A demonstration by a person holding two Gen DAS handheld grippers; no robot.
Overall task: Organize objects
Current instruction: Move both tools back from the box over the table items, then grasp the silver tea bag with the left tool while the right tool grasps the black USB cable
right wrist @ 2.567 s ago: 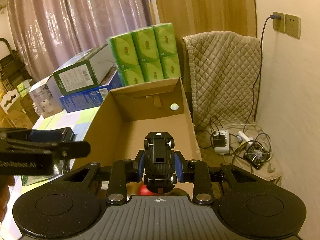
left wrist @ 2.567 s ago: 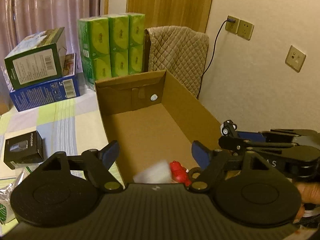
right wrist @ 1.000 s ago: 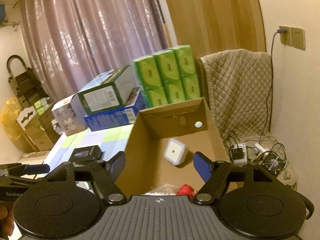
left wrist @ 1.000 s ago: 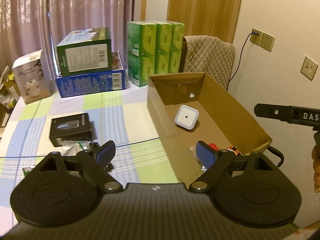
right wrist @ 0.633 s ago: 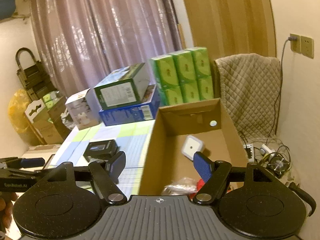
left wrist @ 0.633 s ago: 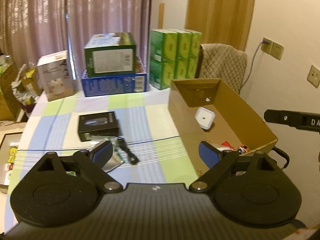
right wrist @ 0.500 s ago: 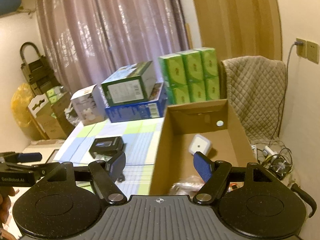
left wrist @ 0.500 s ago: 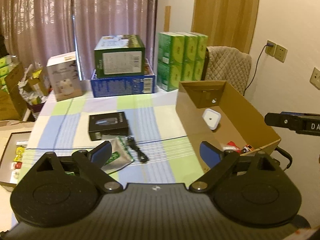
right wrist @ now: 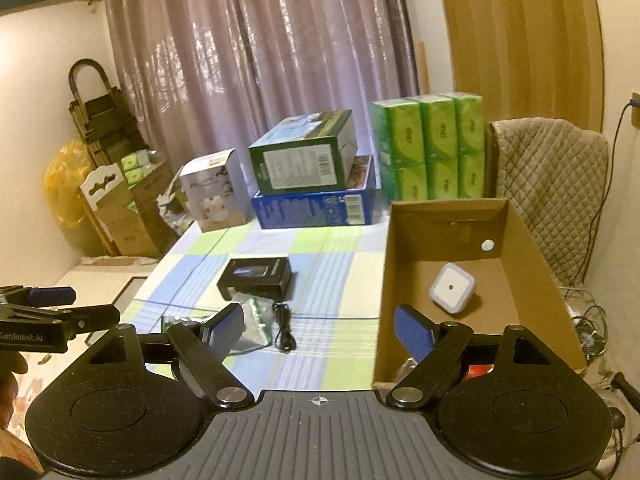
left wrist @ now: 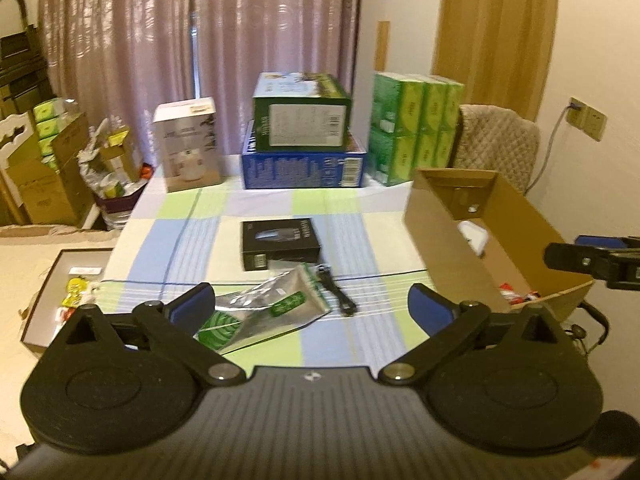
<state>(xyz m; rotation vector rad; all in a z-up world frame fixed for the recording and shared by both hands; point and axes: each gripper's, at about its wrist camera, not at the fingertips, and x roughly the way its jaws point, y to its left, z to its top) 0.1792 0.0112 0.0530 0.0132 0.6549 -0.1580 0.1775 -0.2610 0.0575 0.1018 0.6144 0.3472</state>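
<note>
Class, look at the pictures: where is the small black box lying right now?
The small black box lies mid-table on the checked cloth, left of the cardboard box, just behind the silver pouch.

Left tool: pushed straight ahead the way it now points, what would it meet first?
Probably the silver-and-green foil pouch on the tablecloth, low between the open fingers of the left tool. The black box lies farther along. Depth is unclear.

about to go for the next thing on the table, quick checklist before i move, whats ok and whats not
1. Left gripper open, nothing between its fingers: ok.
2. Right gripper open and unloaded: ok.
3. Black box, silver pouch and black cable lie loose on the table: ok.
4. Cardboard box has floor space beside the white square device: ok.
5. Pouch overlapping cable: cannot tell.
</note>
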